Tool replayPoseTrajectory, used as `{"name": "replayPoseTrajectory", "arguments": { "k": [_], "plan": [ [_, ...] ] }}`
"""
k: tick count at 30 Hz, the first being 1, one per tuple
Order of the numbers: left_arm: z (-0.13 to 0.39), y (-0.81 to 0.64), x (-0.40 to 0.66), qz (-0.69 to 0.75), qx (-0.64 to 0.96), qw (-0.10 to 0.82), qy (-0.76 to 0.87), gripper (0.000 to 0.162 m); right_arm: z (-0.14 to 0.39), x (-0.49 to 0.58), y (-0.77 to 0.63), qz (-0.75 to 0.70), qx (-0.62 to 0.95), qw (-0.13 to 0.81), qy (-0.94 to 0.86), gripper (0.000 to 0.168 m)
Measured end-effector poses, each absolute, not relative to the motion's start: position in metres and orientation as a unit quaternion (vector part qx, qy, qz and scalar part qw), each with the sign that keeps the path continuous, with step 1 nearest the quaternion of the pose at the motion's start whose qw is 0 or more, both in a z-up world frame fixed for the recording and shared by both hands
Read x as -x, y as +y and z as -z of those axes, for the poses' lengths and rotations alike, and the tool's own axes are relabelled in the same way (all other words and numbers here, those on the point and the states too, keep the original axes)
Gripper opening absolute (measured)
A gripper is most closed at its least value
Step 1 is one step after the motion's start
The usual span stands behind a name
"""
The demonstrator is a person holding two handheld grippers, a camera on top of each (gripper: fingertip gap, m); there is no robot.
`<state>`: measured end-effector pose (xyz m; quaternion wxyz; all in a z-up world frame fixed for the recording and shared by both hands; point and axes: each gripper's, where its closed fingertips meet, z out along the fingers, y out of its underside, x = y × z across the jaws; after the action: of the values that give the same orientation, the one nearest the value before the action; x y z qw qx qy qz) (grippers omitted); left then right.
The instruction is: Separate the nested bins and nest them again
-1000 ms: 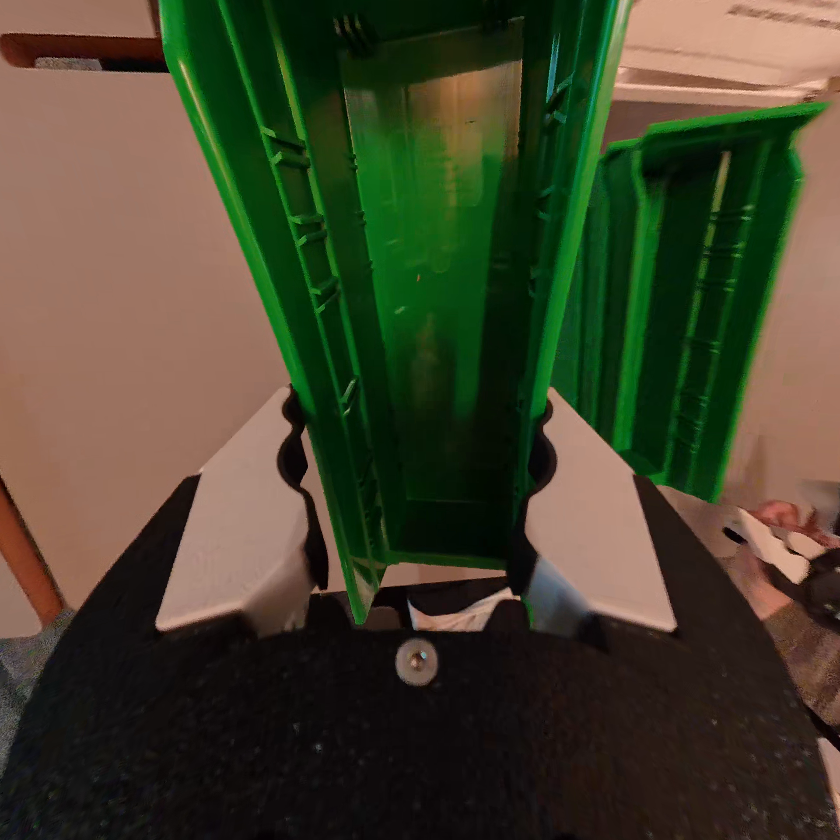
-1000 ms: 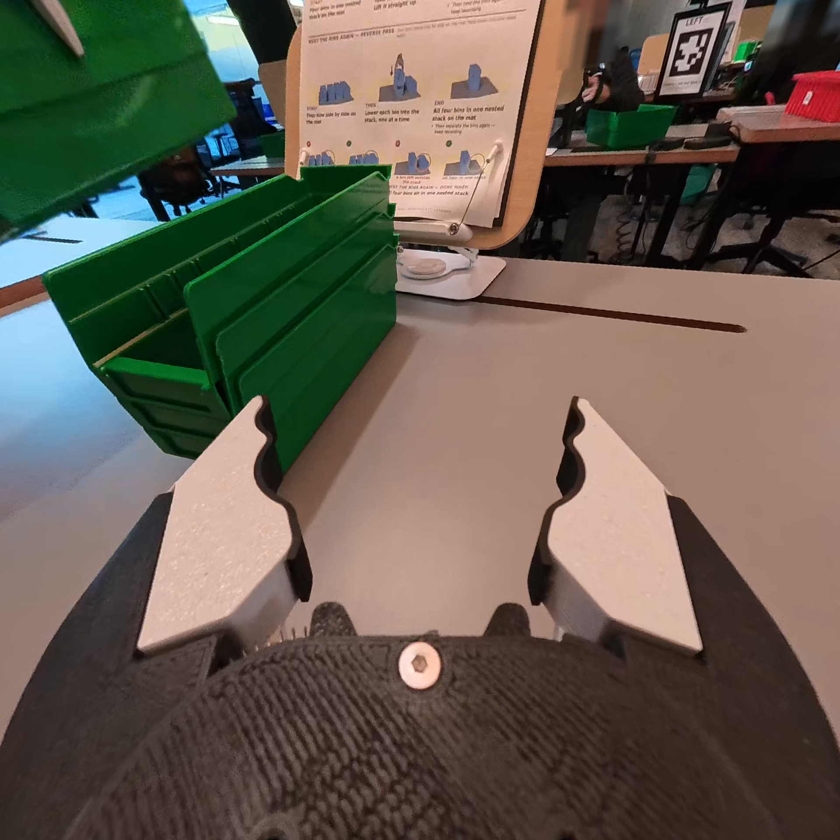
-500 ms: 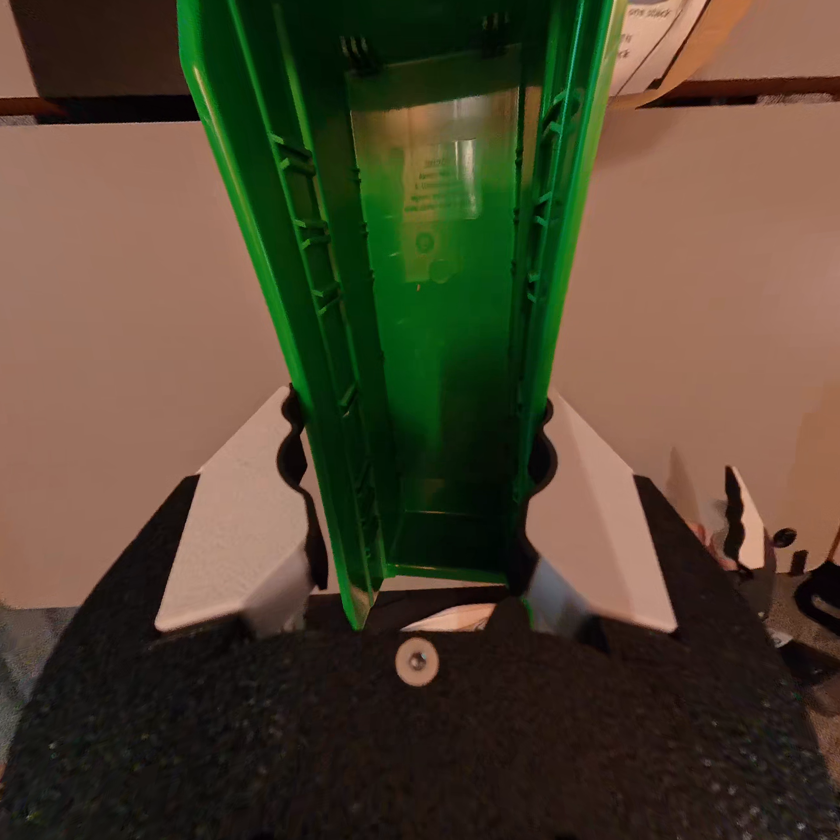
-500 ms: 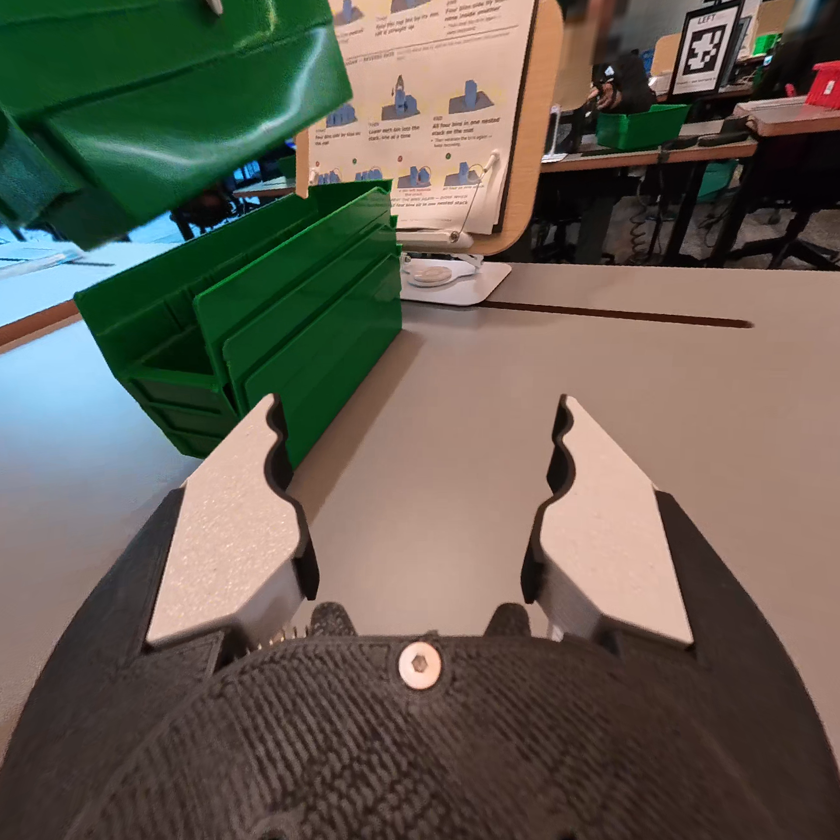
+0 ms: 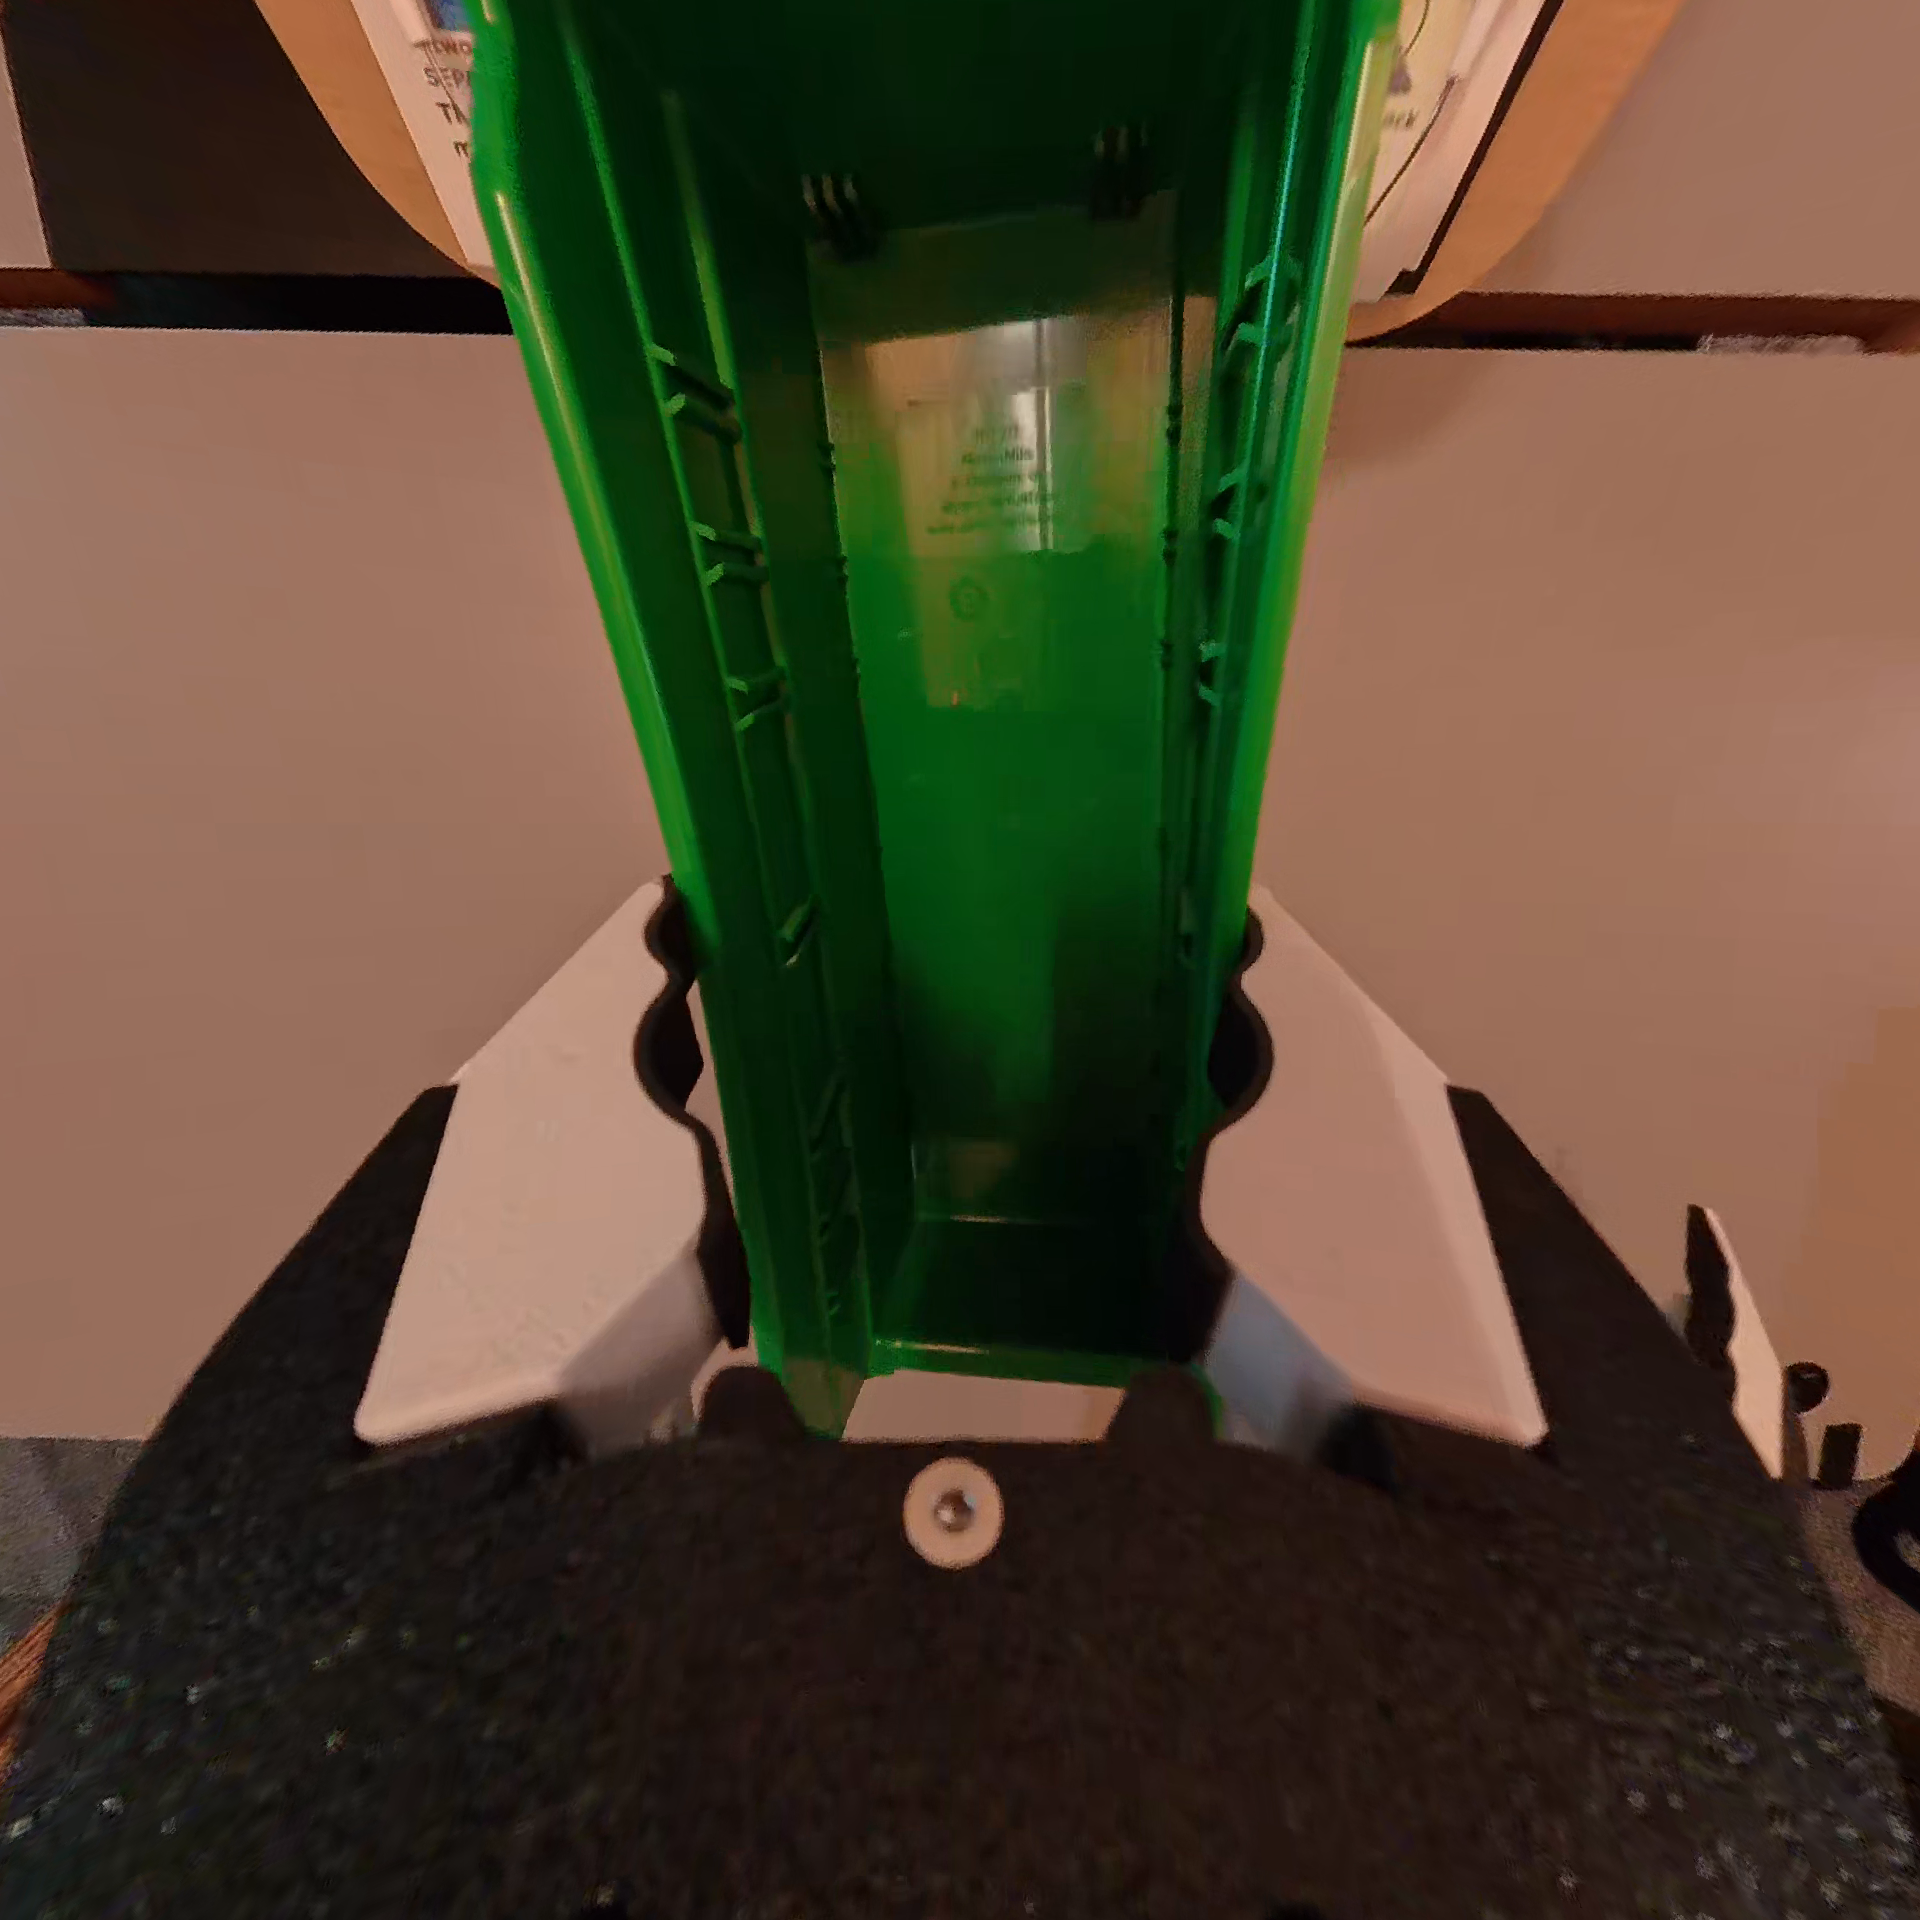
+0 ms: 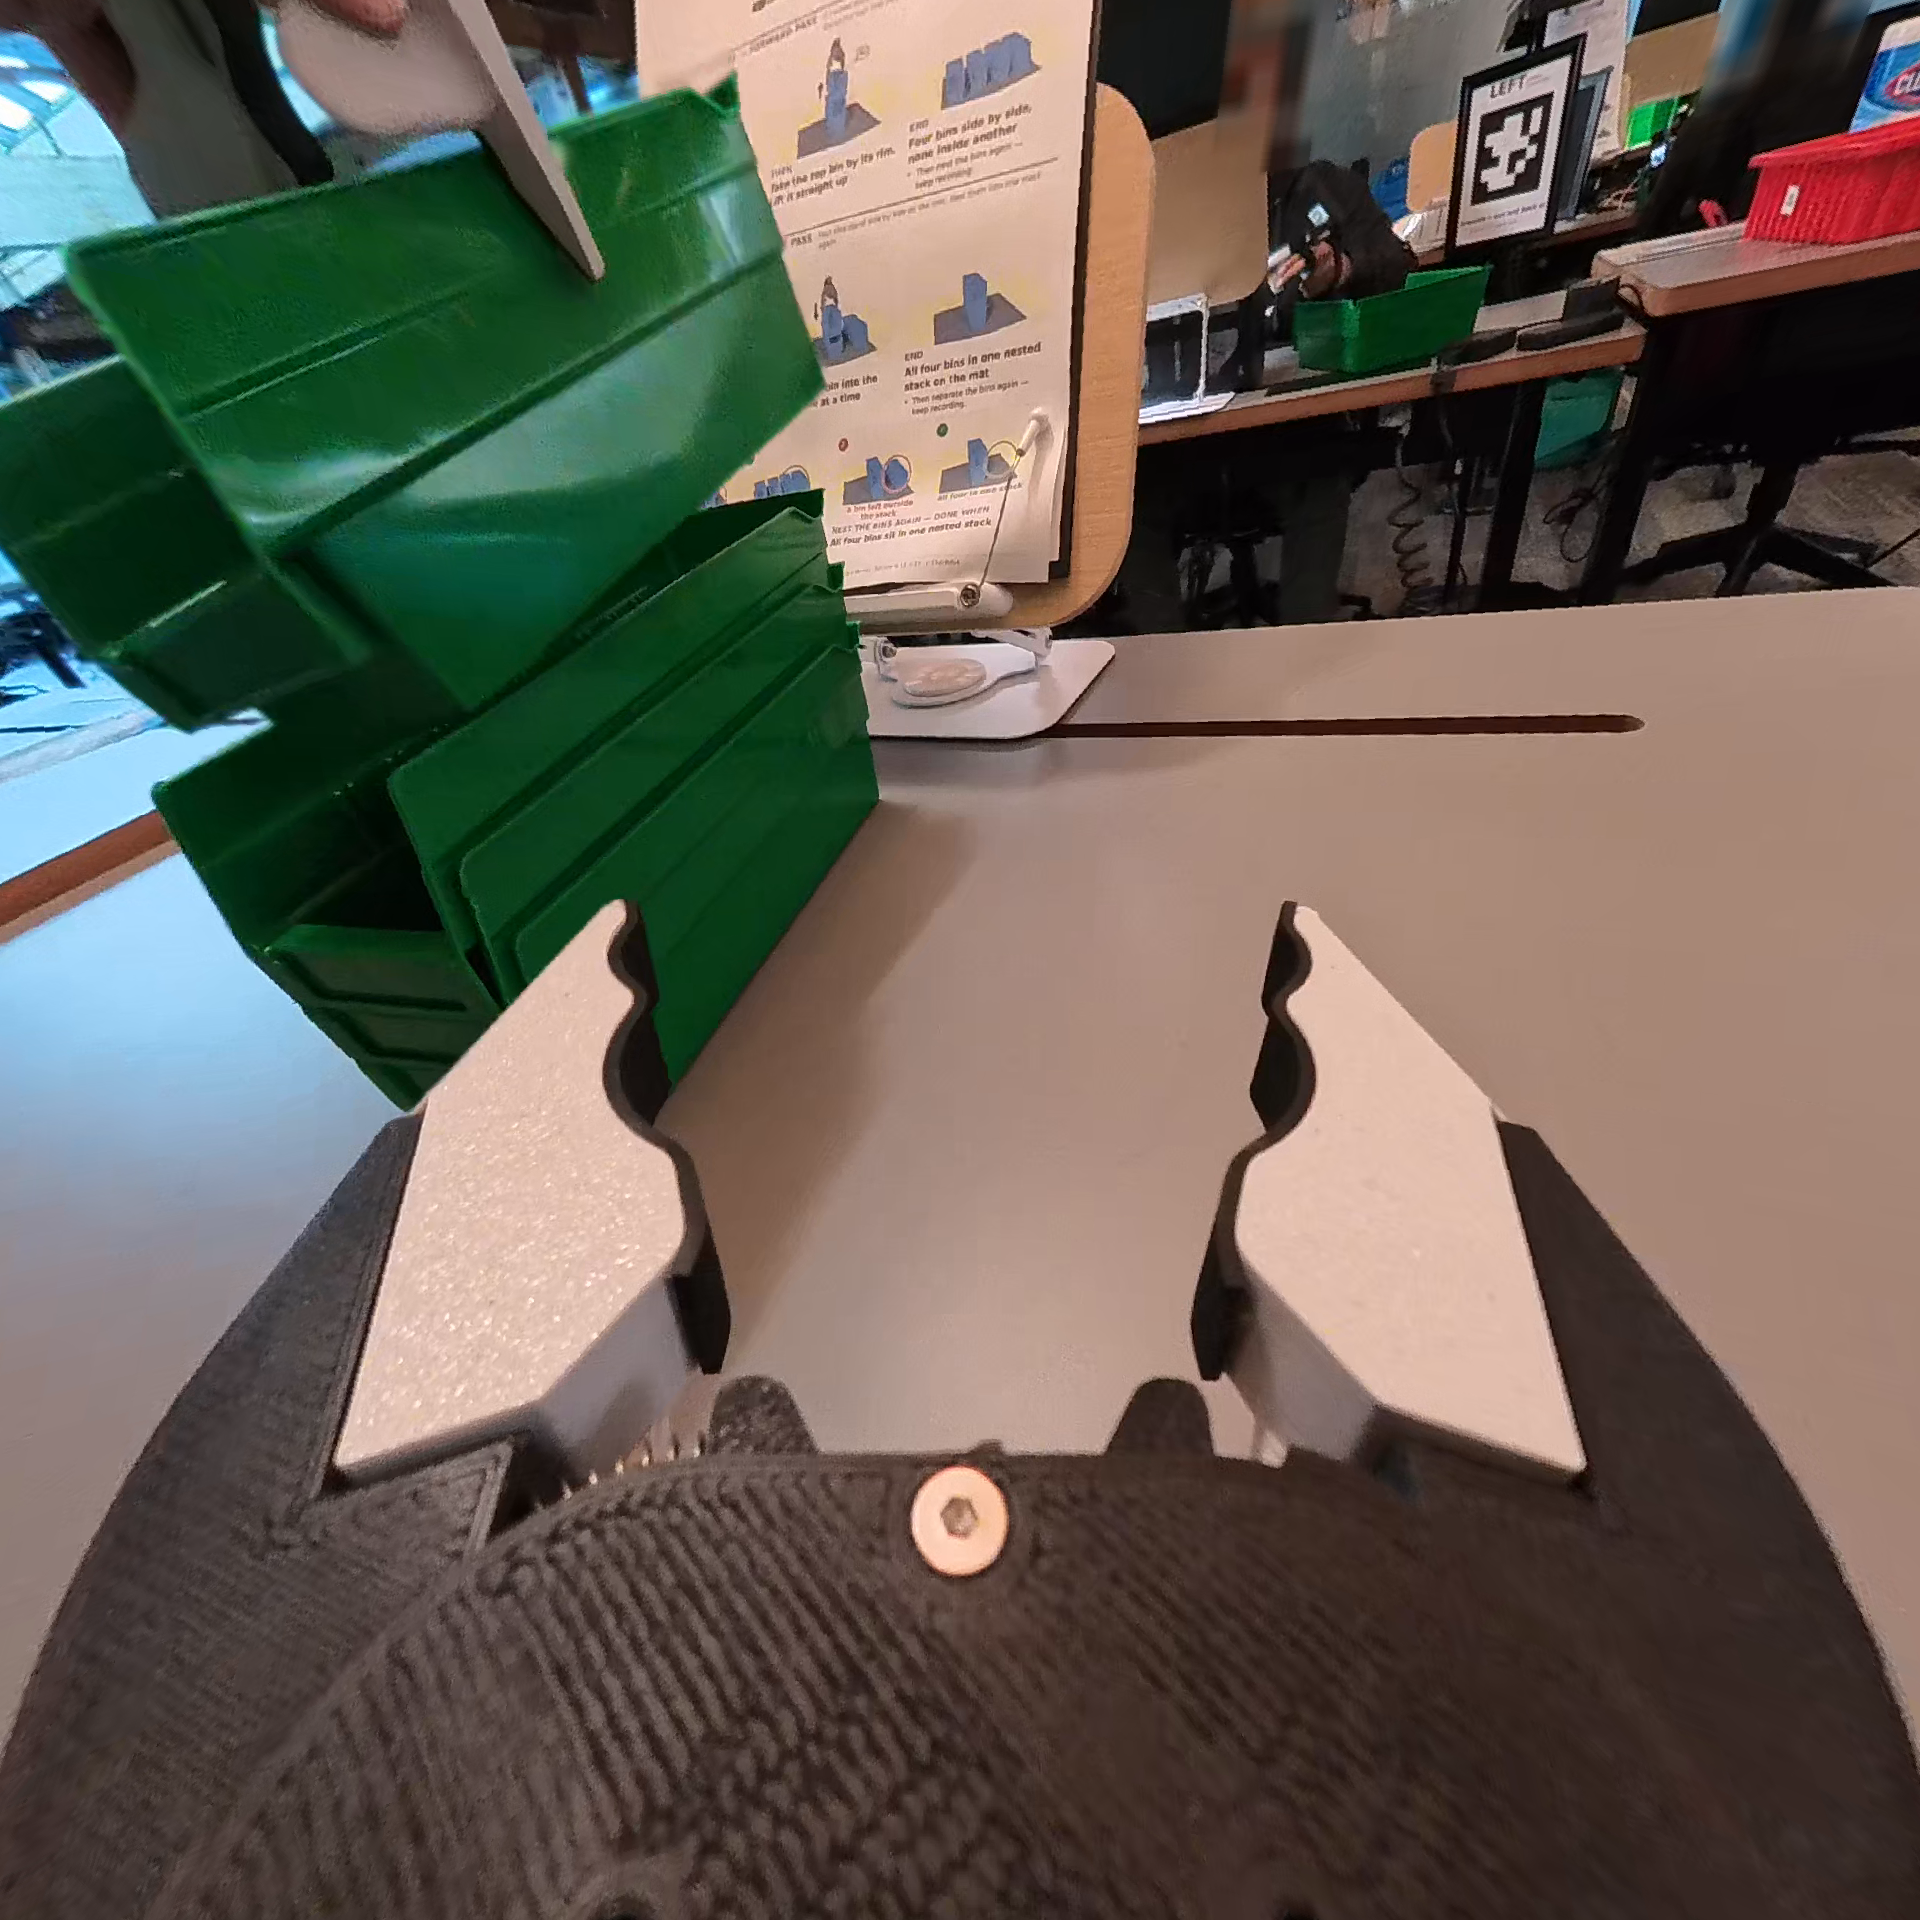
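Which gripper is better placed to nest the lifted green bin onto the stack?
Left. The left gripper is shut on the lifted bin, which hangs tilted above the stack. The right gripper is open and empty.

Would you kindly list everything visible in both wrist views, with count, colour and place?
Held bin: one, green, tilted in the air above the stack, clamped by the left tongs.
Nested bins: one green stack of at least three, on the table's left.
Table: one, grey, with a dark slot towards the back.
Instruction board: one, white sheet on a tan board, on a stand behind the bins.
Distant bin: one, green, on a far desk.
Red crate: one, far right desk.
Marker sign: one, black and white, background.
Left tongs: shut on the held bin.
Right tongs: open, empty, over the table.
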<state>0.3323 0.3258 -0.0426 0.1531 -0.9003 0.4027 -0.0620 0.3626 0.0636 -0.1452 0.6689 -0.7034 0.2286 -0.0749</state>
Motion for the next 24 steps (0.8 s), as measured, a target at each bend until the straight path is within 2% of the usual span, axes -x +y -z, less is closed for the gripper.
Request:
{"name": "replayPoseTrajectory", "arguments": {
  "k": [24],
  "plan": [
    [0.065, 0.334, -0.329, 0.053, 0.893, 0.230, 0.382, 0.095, 0.151, -0.356, 0.074, 0.063, 0.707, 0.668, 0.224, 0.115]
  ]
}}
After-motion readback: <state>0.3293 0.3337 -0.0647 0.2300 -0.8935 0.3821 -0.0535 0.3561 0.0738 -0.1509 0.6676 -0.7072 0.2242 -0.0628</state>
